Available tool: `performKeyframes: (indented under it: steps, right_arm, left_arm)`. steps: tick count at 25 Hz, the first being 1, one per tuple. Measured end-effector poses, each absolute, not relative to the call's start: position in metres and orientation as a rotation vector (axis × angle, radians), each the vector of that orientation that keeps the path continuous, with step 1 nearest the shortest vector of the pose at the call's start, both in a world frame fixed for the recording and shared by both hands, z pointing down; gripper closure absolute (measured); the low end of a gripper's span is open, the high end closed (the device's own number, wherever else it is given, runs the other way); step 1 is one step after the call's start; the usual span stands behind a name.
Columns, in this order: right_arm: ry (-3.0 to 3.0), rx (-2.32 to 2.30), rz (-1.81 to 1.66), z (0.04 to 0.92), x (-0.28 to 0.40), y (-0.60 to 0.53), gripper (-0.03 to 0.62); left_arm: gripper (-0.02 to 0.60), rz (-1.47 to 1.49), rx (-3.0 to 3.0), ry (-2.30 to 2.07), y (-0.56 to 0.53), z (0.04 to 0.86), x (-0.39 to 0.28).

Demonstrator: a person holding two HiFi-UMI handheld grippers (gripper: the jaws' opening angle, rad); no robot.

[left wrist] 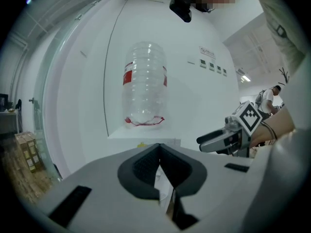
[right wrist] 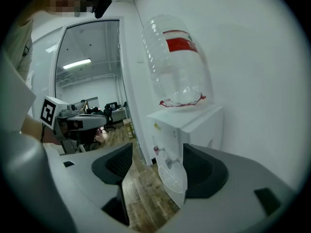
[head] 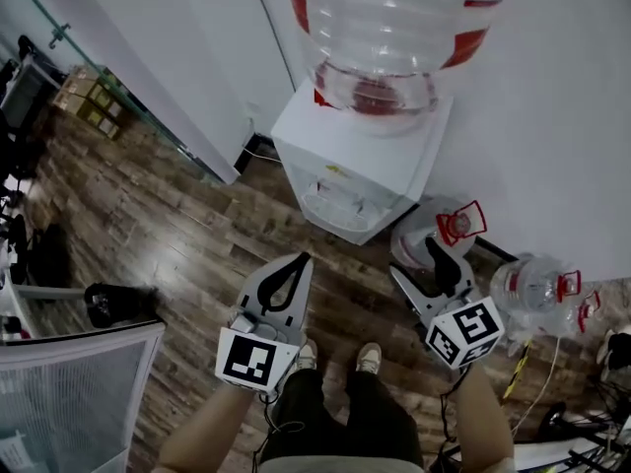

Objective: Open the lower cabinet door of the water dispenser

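- Well, I'm over a dark wood-plank floor [head: 168, 215], grained and patchy, in a corner of smooth white walls [head: 552, 116]. A glass partition [head: 39, 13] runs off at the left, with cardboard boxes [head: 89, 101] at its foot.
- The dispenser [head: 355, 166], a white box, stands against the wall ahead of both grippers and well apart from them. A clear ribbed bottle [head: 385, 37] with a red label sits upside down on it.
- Two spare bottles [head: 532, 284], clear with red handles, lie on the floor just right of the dispenser.
- The left gripper [head: 299, 260] has its jaws clenched: the dark ribbed pads meet at the tips with nothing between them.
- The right gripper [head: 419, 256] has its jaws released, wide apart and gripping nothing. The dispenser only shows through the gap, far off.
- Only the right gripper view shows the dispenser's front, with its taps [right wrist: 163, 154] and a white grilled drip tray [right wrist: 174, 178]. Below that a jaw covers it, so I cannot make out the lower door.
- The head view gives only the dispenser's top, seen steeply from above.
- The right gripper view also shows an office [right wrist: 97, 110] with chairs beyond a doorway, which the head view does not.
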State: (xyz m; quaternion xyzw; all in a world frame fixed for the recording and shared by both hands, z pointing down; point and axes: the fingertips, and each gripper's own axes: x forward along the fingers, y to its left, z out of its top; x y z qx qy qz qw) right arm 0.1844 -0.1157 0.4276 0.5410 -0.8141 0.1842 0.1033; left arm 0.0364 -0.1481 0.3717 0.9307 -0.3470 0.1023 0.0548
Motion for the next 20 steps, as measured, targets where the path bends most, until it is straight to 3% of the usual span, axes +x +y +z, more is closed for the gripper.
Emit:
performKeyframes:
  steps: [20]
  right_arm:
    - [-2.323,1.573,0.61,0.709,0.192,-0.166,0.252]
  left_arm:
    - [0.575,0.312,2.812,-1.038,-0.208,0.628,0.044]
